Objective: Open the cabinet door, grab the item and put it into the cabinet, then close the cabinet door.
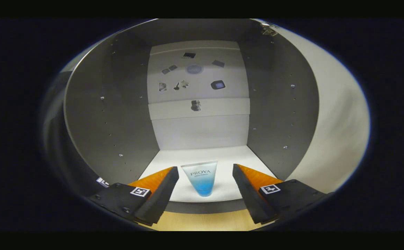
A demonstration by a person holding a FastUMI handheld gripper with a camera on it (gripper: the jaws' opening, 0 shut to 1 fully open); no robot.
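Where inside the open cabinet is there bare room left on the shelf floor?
Bare floor lies behind the tube, up to the back panel, and beside it toward each side wall. The front edge is crowded: the tube stands there between the open gripper fingers, touching neither.

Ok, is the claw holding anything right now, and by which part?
Nothing is held. The claw is open, and the tube stands on its own on the cabinet floor between the fingers, a gap showing on each side.
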